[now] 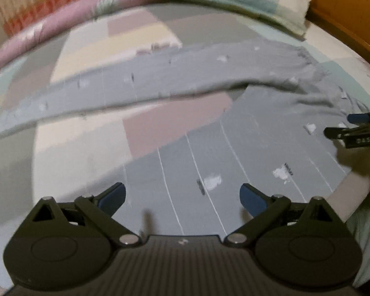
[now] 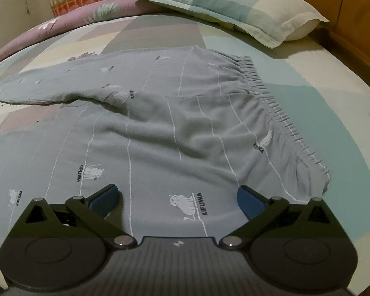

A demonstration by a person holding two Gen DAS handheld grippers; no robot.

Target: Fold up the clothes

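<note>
Your left gripper (image 1: 182,197) and right gripper (image 2: 177,197) are both spread and empty; the grey cat-print elastic-waist trousers (image 2: 175,133) lie unfolded, legs apart.

Black tongs (image 2: 177,197), blue pads (image 2: 249,203), silver pivot screws, ribbed housing
</note>
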